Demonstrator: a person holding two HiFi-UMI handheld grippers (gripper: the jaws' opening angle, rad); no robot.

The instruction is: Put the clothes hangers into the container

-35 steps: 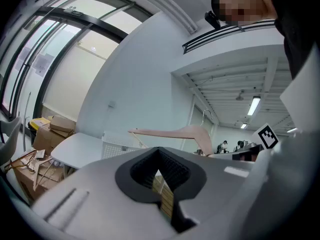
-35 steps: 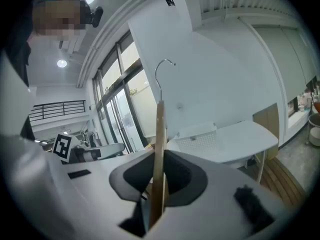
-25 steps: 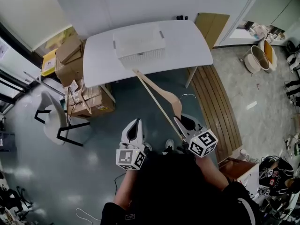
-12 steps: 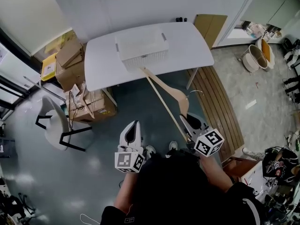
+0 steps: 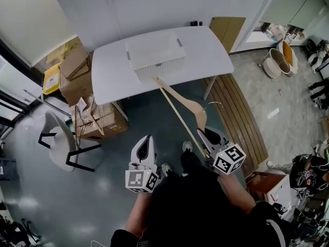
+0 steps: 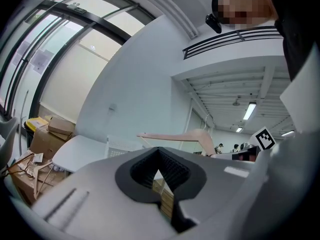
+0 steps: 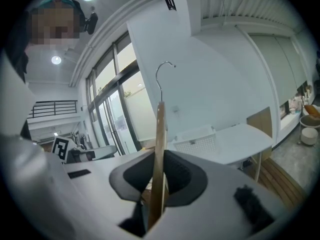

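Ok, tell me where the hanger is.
Head view, right of centre: the hanger is clamped in the right gripper, its far end pointing at the white basket on the table.

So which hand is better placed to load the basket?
Right: the right hand-held gripper grips the wooden hanger, pointed toward the basket; the left hand-held gripper holds nothing.

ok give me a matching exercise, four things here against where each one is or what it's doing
1 wooden hanger
2 white container
3 cardboard boxes
4 left gripper

a on the table
b holding nothing
c clamped in the right gripper
d on the floor beside the table

Pairs: 1-c, 2-a, 3-d, 4-b
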